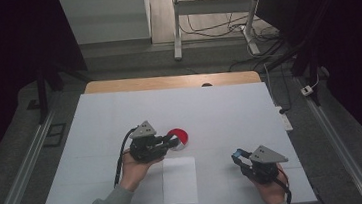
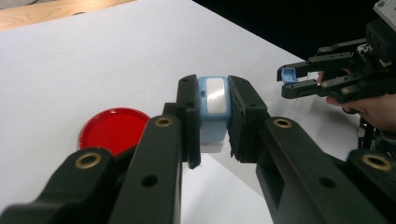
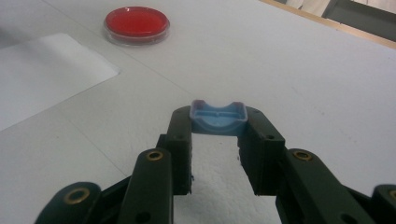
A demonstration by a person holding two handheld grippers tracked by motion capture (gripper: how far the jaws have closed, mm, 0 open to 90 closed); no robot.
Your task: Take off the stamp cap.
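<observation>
**Stamp body and cap held apart over the table**

A pale blue stamp body (image 2: 213, 114) is clamped between the jaws of the left gripper (image 2: 214, 121); its blue cap (image 3: 218, 117) is pinched at the jaw tips of the right gripper (image 3: 218, 135). Just beyond the left gripper a red ink dish (image 1: 179, 138) lies, red-filled, with white paper (image 1: 179, 180) below. The shallowly held cap could be dropped.
</observation>
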